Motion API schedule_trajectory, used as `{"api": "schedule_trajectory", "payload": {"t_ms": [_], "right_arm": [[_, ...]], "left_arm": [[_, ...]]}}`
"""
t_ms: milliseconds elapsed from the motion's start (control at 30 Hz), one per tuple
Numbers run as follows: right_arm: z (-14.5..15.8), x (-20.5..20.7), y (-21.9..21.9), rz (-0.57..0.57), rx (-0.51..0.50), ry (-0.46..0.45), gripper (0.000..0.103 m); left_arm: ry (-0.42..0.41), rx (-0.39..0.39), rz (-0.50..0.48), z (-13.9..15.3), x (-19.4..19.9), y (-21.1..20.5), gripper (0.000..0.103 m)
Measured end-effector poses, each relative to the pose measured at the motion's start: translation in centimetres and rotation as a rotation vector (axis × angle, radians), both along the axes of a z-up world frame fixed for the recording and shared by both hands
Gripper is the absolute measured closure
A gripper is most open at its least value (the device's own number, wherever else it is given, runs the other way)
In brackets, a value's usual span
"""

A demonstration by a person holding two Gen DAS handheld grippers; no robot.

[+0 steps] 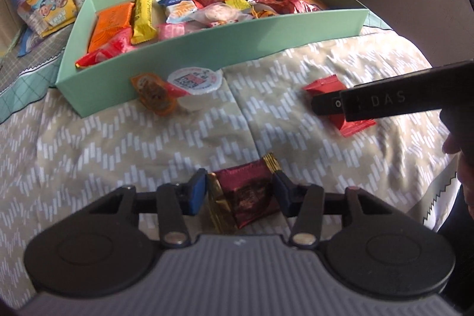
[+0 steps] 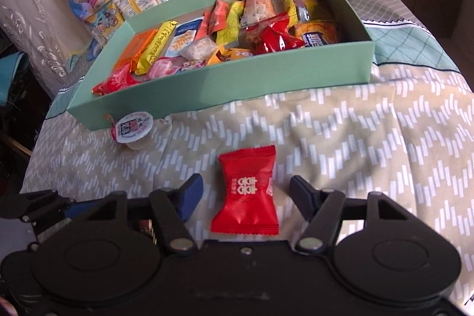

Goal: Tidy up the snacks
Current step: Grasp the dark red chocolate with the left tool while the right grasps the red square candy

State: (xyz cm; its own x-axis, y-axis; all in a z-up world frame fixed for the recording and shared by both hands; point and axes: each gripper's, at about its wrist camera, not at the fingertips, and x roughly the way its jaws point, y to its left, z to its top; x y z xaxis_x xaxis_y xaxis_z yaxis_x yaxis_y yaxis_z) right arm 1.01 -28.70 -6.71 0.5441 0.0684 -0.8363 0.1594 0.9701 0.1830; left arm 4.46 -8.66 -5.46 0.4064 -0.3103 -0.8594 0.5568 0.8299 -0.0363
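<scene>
Left hand-held gripper [image 1: 240, 191] straddles dark red snack [image 1: 246, 194] on the bed [image 1: 118, 138] — pads flanking, contact unclear; long axis across jaws. Right hand-held gripper [image 2: 246, 194] released around red packet [image 2: 247, 191] — gaps both sides; mint box [image 2: 237, 88] lies ahead.

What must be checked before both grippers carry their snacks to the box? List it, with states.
1. Dark red snack between left gripper fingers: ok.
2. Left pads pressing firmly: cannot tell.
3. Red packet centred in right gripper: ok.
4. Right pads touching packet: not ok, gaps on both sides.
5. Green box open on top: ok.
6. Jelly cup clear of both grippers: ok.
</scene>
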Motion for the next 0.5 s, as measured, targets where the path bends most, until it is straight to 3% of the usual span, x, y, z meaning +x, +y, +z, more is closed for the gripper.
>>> {"api": "schedule_trajectory", "payload": {"t_ms": [33,67,200,300,500], "right_arm": [[0.0,0.1,0.4,0.014,-0.028,0.0,0.059],[0.0,0.2,0.7,0.024,-0.049,0.005,0.07],[0.1,0.0,0.9,0.036,-0.033,0.013,0.07],[0.0,-0.3,0.6,0.026,-0.018,0.011,0.07],[0.0,-0.9,0.1,0.006,0.0,0.012,0.07]], "left_arm": [[-0.012,-0.016,0.012,0.3,0.1,0.2,0.072],[-0.011,-0.037,0.018,0.7,0.3,0.5,0.074],[0.008,-0.063,-0.008,1.0,0.6,1.3,0.076],[0.032,-0.05,-0.01,0.4,0.4,1.5,0.06],[0.058,-0.039,-0.02,-0.5,-0.6,1.5,0.049]]}}
